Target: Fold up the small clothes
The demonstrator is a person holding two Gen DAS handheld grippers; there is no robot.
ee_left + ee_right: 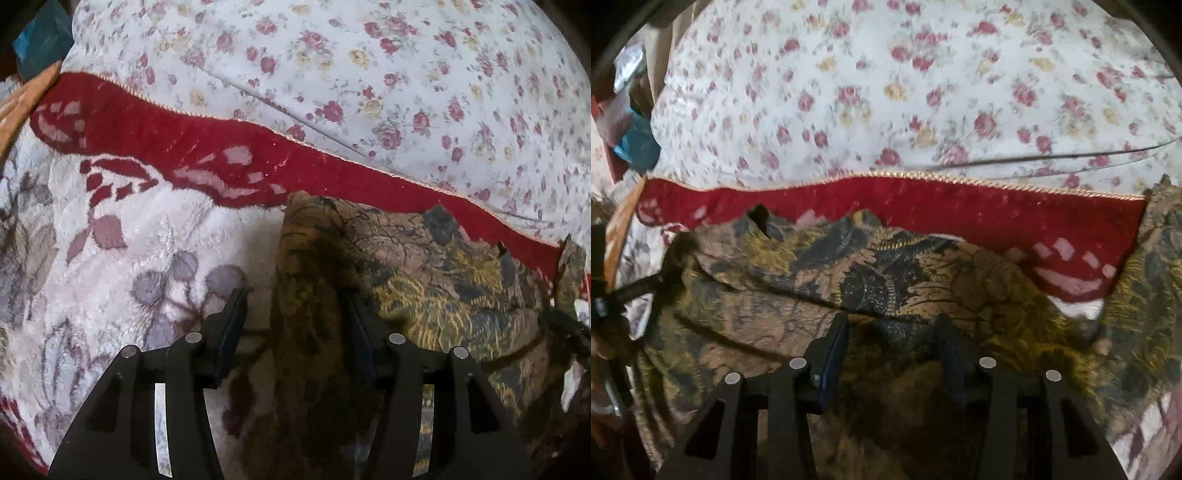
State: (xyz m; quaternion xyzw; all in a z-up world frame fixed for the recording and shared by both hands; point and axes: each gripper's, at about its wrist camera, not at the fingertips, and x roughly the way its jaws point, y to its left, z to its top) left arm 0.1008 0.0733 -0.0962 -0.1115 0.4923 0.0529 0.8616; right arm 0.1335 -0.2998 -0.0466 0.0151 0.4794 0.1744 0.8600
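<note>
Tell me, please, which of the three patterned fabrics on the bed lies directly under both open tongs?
The dark brown-and-gold leafy garment. The plush red-bordered blanket lies beneath and beside it, and the white rose-print sheet lies farther off.

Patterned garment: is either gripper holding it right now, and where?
Nothing is held. Left gripper and right gripper are both open over the patterned garment.

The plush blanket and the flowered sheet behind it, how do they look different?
The plush blanket is fuzzy, with large grey and mauve leaves and a dark red border; the flowered sheet is smooth, with small scattered roses. The blanket's corded edge overlaps the sheet. The brown patterned garment lies on the blanket, not the sheet. Both have pale grounds and floral motifs.
</note>
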